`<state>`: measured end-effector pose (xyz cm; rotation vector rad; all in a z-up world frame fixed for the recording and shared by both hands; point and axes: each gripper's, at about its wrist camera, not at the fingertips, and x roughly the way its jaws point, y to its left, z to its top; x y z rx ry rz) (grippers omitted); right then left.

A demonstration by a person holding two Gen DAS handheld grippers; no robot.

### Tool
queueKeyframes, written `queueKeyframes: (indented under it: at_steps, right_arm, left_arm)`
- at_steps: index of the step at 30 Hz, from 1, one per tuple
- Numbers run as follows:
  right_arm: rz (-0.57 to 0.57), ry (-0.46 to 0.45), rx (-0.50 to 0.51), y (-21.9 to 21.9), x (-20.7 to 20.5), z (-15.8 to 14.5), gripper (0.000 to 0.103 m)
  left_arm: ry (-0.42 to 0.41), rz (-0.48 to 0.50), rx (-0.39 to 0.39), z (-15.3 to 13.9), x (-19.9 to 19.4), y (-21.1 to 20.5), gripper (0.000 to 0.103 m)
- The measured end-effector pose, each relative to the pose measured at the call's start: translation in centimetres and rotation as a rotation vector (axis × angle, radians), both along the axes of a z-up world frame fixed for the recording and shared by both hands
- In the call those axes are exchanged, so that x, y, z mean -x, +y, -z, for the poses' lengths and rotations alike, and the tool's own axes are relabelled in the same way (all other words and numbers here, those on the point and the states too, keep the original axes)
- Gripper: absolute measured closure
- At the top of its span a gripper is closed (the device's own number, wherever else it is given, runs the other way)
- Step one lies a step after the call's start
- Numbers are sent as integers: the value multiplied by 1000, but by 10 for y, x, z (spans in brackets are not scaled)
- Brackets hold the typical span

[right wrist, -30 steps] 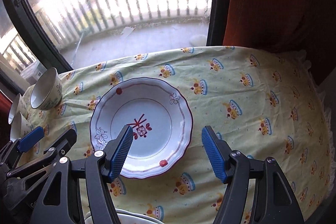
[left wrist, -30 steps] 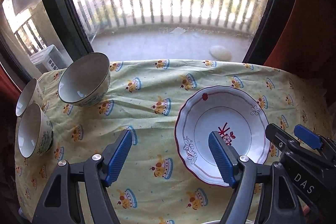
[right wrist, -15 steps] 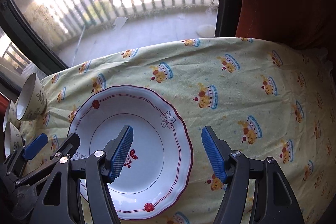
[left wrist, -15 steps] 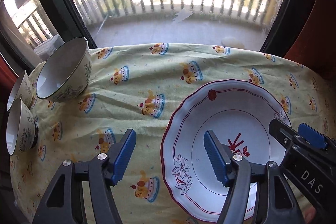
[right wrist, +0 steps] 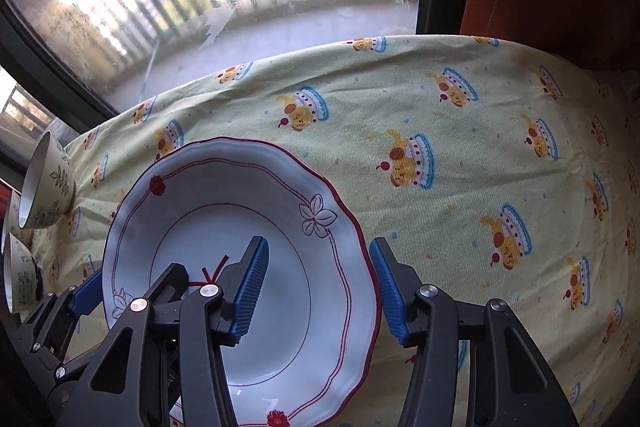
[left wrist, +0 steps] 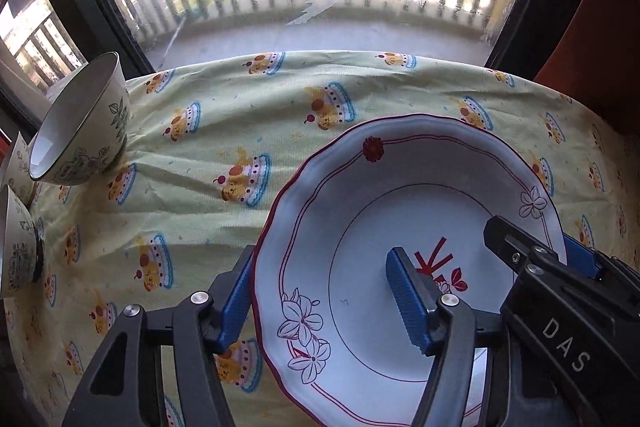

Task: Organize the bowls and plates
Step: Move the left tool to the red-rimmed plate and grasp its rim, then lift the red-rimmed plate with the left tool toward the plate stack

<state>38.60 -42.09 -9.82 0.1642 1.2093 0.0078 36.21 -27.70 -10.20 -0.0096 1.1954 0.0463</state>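
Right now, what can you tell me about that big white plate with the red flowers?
The plate is a deep white dish, glossy like china, with a wavy dark red rim, thin red lines, outlined flowers and a red sprig at its centre. It lies upright on the yellow tablecloth. The left tongs straddle one side of its rim and the right tongs the opposite side, the right ones closing. Whether any pad presses on it yet is unclear.

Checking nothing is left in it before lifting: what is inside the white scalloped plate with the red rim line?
The white scalloped plate holds only one finger of each gripper over its painted red motif. The fingers hide part of the well.
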Motion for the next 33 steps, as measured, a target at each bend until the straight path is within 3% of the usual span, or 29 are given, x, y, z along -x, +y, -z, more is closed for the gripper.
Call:
queueKeyframes:
  at_steps: [15, 21, 24, 33]
  right_arm:
    - [-84, 74, -33, 36, 27, -4, 45]
    - [-119, 77, -34, 44, 31, -4, 45]
    - [-139, 34, -3, 42, 32, -9, 45]
    - [-160, 38, 30, 45, 28, 3, 55]
  left_arm:
    - [51, -72, -8, -1, 37, 35, 39]
    - [40, -89, -1, 0, 46, 44, 44]
    - [38, -97, 7, 0, 44, 43, 44]
    - [37, -109, 23, -4, 40, 43, 44]
